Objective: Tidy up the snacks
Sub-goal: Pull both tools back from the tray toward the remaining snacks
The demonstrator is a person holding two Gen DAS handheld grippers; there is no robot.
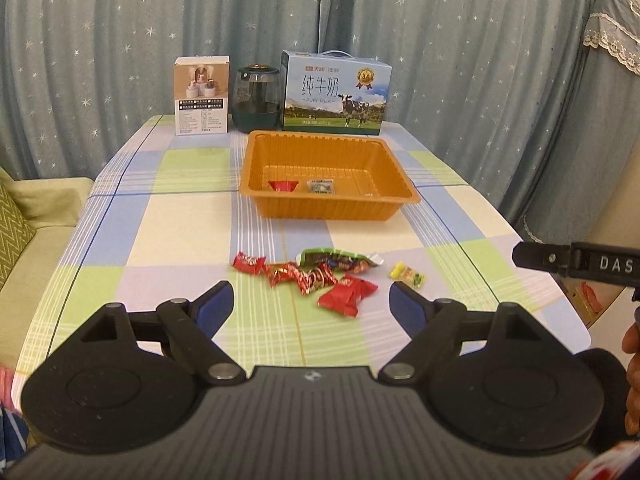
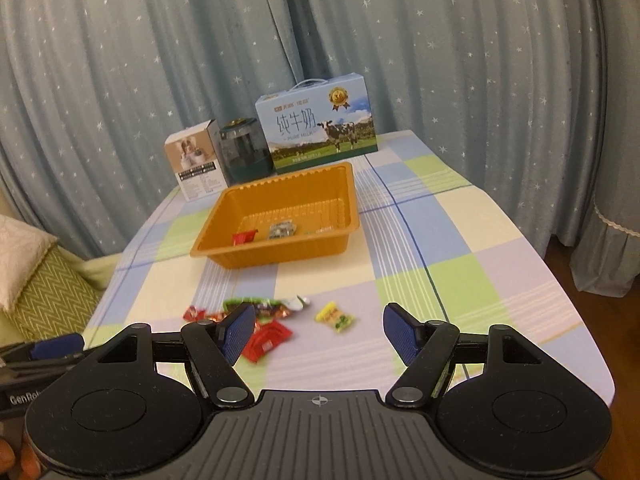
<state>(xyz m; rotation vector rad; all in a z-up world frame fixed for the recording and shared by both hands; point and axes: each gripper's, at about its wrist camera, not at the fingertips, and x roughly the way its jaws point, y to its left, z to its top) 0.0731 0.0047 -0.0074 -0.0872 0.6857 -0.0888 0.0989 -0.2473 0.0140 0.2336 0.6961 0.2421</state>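
Note:
An orange tray [image 1: 328, 202] [image 2: 280, 252] stands mid-table and holds a red candy [image 1: 283, 185] and a small grey packet [image 1: 320, 186]. Nearer me, loose snacks lie on the checked cloth: several red candies [image 1: 347, 295] [image 2: 266, 340], a green packet [image 1: 338, 259] [image 2: 260, 306] and a yellow candy [image 1: 407, 275] [image 2: 335, 315]. My left gripper [image 1: 310, 304] hovers open just short of the red candies, nothing between its fingers. My right gripper [image 2: 320, 332] is open and empty too, with the yellow candy just beyond its gap.
At the table's far end stand a white box [image 1: 202, 96], a dark green jar [image 1: 257, 98] and a milk carton [image 1: 335, 94], in front of a starred curtain. A sofa with a zigzag cushion [image 1: 16, 232] is at the left. The table's right edge drops off near covered furniture [image 1: 612, 80].

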